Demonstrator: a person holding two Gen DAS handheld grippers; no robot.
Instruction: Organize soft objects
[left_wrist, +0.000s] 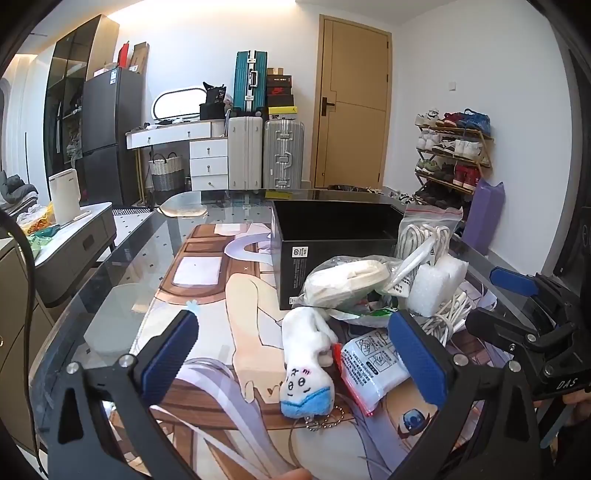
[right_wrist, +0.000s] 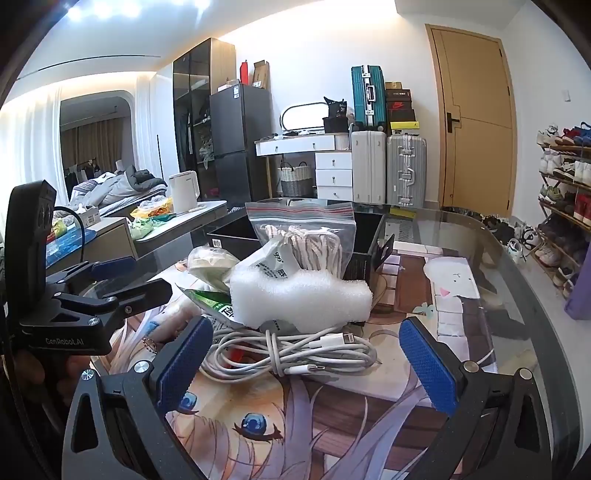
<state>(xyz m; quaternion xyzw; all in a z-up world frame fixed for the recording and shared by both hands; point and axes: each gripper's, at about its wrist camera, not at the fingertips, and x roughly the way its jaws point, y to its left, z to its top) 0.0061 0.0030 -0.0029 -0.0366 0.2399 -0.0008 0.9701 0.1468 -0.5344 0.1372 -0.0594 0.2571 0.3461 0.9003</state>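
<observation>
A: Looking at the black box (left_wrist: 332, 236) as the anchor, where do the soft things sit?

B: They are heaped against its near wall. The plush (left_wrist: 306, 363) lies farthest out from the box, face up, blue end toward the camera, with a bead chain (left_wrist: 323, 424) trailing from it. Just beside the plush, still on the near side of the box, is a white packet (left_wrist: 373, 363) with red edges.

A: And closer to the box?

B: A bagged beige item (left_wrist: 347, 282) rests right at the box's front wall. The foam (right_wrist: 301, 299) lies in front of the box too, and a zip bag (right_wrist: 306, 236) of striped rope leans against the box behind that foam. A coiled white cable (right_wrist: 291, 350) lies on the near side of the foam, farther from the box, touching the foam's lower edge.

A: The grippers?

B: The left gripper (left_wrist: 295, 354) is spread wide, its blue pads on either side of the plush but apart from it, gripping nothing. The right gripper (right_wrist: 306, 363) is also spread, on the near side of the pile from the box, with the cable between its pads and no contact that I can see.

A: What does the box stand on?

B: A glass table (left_wrist: 122, 266) covering a printed anime mat (right_wrist: 458, 288). Whether the box holds anything I cannot tell.
</observation>
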